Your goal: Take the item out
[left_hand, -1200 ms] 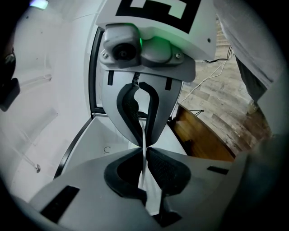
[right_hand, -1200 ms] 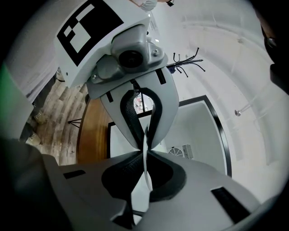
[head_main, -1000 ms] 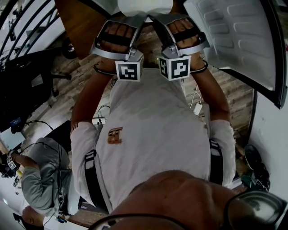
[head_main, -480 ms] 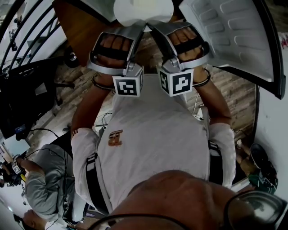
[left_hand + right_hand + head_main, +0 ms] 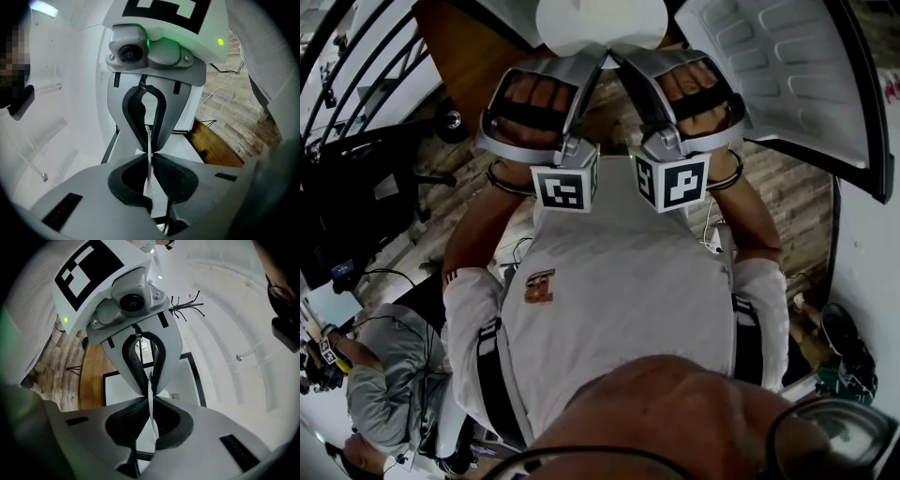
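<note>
The person stands with both arms raised and the two grippers side by side at the top centre of the head view, tips leaning in toward each other. The left gripper point(image 5: 149, 157) and the right gripper point(image 5: 149, 397) meet nose to nose, and each gripper view looks straight at the other tool.

Pinched between them is the white item point(image 5: 600, 23), thin and flat. From the head view it shows as a pale rounded shape at the very top of the frame, just beyond the tips. In both gripper views it is seen edge-on, a narrow white sliver running up the middle. Each gripper's dark pads are pressed together on that edge with no gap left, so both are clamped on it, one from either side.

The left hand point(image 5: 539, 94) and right hand point(image 5: 694, 84) sit inside the grey handles. The marker cubes hang just below them: the left cube point(image 5: 565, 187) and the right cube point(image 5: 675, 183), near each other but apart.

A white ribbed door point(image 5: 787, 75) stands open at the upper right. A brown wooden board point(image 5: 459, 56) lies at the upper left, with plank flooring point(image 5: 787, 202) under it all. Another person in a grey shirt point(image 5: 384, 375) sits at the lower left.
</note>
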Demonstrator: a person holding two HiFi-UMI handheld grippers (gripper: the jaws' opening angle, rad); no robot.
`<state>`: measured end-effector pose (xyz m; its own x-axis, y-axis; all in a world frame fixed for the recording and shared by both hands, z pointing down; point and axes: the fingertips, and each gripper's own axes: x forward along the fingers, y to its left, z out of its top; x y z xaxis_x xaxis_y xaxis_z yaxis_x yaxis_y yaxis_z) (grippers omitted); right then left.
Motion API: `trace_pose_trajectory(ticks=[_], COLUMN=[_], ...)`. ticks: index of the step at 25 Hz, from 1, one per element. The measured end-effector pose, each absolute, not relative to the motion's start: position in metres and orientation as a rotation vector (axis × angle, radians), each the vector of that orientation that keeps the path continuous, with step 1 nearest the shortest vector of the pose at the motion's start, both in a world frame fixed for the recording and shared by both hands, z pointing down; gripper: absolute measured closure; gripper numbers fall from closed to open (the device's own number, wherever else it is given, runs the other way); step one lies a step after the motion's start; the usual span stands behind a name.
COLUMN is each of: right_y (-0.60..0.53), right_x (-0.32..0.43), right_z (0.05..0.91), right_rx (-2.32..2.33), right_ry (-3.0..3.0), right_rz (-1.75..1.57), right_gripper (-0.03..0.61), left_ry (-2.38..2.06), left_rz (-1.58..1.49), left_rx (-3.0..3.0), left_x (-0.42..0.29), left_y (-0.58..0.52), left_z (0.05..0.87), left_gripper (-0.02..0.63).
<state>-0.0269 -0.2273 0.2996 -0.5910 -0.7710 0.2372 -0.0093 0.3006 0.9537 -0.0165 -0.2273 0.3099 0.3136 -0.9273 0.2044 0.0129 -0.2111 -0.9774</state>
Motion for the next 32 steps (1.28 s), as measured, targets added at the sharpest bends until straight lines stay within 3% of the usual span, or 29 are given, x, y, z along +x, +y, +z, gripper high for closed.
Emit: trace_pose_trajectory(ticks=[32], right_y=[-0.218], right_x=[-0.034], right_z=[0.288], right_rx=[0.729], right_ry=[-1.804], right_rz=[-1.356], right_gripper=[0.537], left_ry=[0.864], left_rz=[-1.037], left_rx=[-1.521], left_x=[-0.023], left_y=[-0.219], left_z=[0.293], left_gripper=[0.578])
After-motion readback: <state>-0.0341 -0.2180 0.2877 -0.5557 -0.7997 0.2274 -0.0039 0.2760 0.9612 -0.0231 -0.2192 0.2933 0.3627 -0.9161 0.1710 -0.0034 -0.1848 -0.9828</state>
